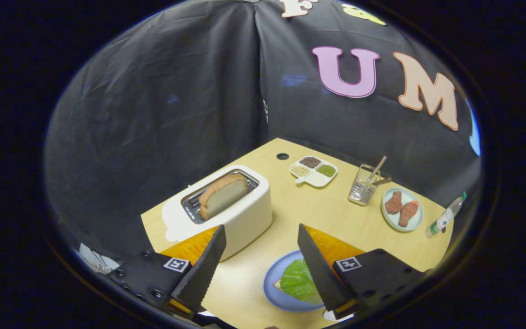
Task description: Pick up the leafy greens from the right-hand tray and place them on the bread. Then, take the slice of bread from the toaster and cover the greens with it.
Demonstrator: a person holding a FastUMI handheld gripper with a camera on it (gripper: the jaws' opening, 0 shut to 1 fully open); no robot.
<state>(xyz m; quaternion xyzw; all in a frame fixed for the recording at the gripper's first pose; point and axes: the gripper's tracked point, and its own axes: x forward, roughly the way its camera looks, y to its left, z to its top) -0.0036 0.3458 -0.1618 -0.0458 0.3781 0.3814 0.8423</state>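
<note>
My gripper (261,232) is open, its two black fingers spread wide and holding nothing. Beyond the left finger (203,269) stands a white toaster (240,214) with a slice of bread (223,194) upright in its slot. By the right finger (320,269) lies a blue plate (274,285). On it a leafy green (298,279) covers a slice of bread, of which just a corner (277,284) peeks out. The right finger hides part of the leaf and plate.
Orange trays sit behind the fingers, one at the left (190,246) and one at the right (336,246). Farther back are a divided dish of grains (313,172), a glass with sticks (363,187), a light plate with meat pieces (402,209) and a small bottle (445,214).
</note>
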